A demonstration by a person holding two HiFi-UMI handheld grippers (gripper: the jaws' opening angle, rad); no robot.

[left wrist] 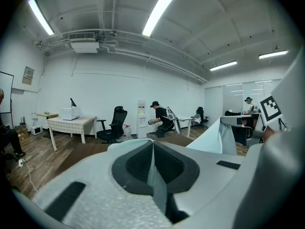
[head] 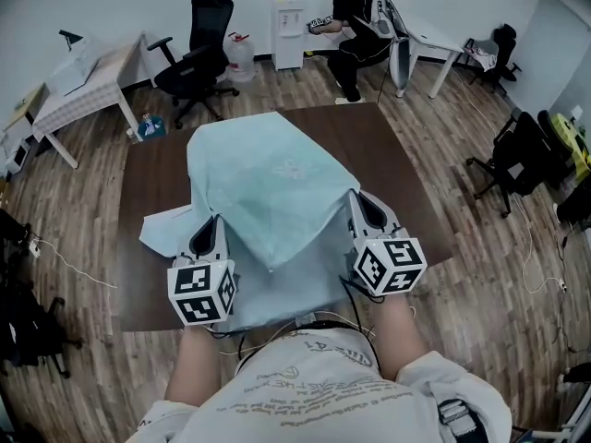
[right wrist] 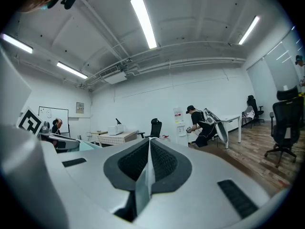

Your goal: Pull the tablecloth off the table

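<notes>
A pale teal tablecloth (head: 268,183) lies bunched and folded over the middle of a dark brown table (head: 397,155), its near part hanging towards me. My left gripper (head: 214,221) is shut on the cloth's near left edge. A thin fold of cloth (left wrist: 157,185) shows pinched between its jaws in the left gripper view, with more cloth (left wrist: 217,137) raised at the right. My right gripper (head: 358,197) is shut on the near right edge. There too a sliver of cloth (right wrist: 143,185) sits between the closed jaws.
Much of the table top shows bare at the left, right and far side. Beyond it stand a black office chair (head: 199,53), a white side table (head: 83,81), a water dispenser (head: 289,26) and a crouching person (head: 355,26). More chairs (head: 512,155) stand at the right.
</notes>
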